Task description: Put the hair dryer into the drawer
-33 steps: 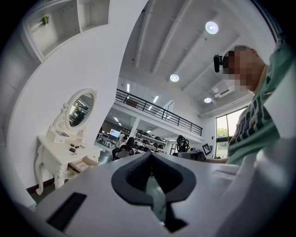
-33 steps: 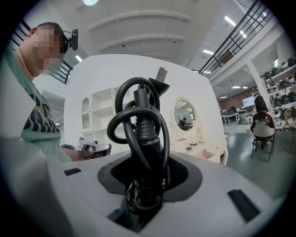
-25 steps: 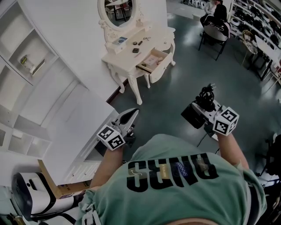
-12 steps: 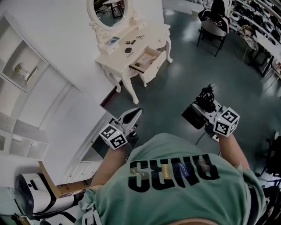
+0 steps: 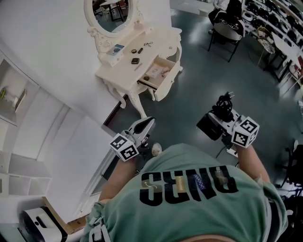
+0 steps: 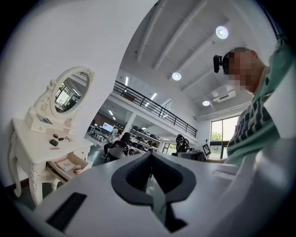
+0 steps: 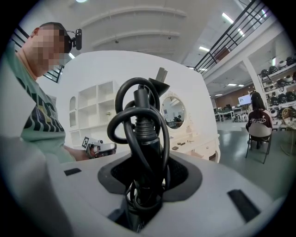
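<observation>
The black hair dryer point(image 5: 209, 126) with its coiled cord point(image 5: 223, 103) hangs over the dark floor in my right gripper point(image 5: 218, 120), which is shut on it. In the right gripper view the cord-wrapped handle point(image 7: 141, 125) stands upright between the jaws of the right gripper point(image 7: 143, 178). My left gripper point(image 5: 144, 126) is held out at the left, jaws together and nothing in them; the left gripper point(image 6: 149, 159) shows its pads meeting at the tip. The cream dressing table point(image 5: 122, 71) stands ahead with its drawer point(image 5: 160, 74) pulled open; that drawer point(image 6: 64, 167) holds some small things.
An oval mirror point(image 5: 108, 10) and small items sit on the table top. A white shelf unit point(image 5: 38, 137) runs along the left wall. A person sits on a chair point(image 5: 227, 26) at the far right, beside racks of goods point(image 5: 279, 42). A white device point(image 5: 42, 226) lies bottom left.
The dressing table has come lower and nearer in the head view. Both grippers have travelled toward it, the hair dryer still held in the right one.
</observation>
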A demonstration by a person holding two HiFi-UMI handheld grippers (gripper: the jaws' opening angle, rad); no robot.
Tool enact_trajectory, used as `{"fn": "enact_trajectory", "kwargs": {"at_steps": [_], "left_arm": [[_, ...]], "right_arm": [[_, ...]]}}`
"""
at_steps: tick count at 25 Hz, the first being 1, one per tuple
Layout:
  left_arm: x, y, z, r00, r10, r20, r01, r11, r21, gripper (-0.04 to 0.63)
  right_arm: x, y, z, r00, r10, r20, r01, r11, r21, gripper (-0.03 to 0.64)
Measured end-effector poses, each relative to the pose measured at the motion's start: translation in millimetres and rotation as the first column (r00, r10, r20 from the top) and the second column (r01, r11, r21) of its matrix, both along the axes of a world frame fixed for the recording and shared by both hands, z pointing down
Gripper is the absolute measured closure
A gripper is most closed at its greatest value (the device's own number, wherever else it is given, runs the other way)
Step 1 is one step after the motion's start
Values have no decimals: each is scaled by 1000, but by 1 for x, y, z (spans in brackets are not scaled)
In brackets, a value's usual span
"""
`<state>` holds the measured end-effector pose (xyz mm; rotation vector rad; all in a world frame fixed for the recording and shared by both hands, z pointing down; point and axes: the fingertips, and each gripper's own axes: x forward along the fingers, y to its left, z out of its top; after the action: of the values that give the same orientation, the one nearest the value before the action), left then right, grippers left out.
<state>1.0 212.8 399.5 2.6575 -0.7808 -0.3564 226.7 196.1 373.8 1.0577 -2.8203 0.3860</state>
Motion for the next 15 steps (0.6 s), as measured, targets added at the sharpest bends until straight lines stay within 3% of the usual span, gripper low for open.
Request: {"fn": "enact_trajectory", "kwargs": {"at_steps": [7,15], "left_arm": [[-82,-160,-11,995,101,20,-102,994,34,584],[-141,-278,-3,995,104,7,-104,994,-15,586]], "right_arm": [[-92,-142,-14,997,74,3,-74,997,10,476],[-141,-252,-10,994,111,-1,-111,994,-6,476]]}}
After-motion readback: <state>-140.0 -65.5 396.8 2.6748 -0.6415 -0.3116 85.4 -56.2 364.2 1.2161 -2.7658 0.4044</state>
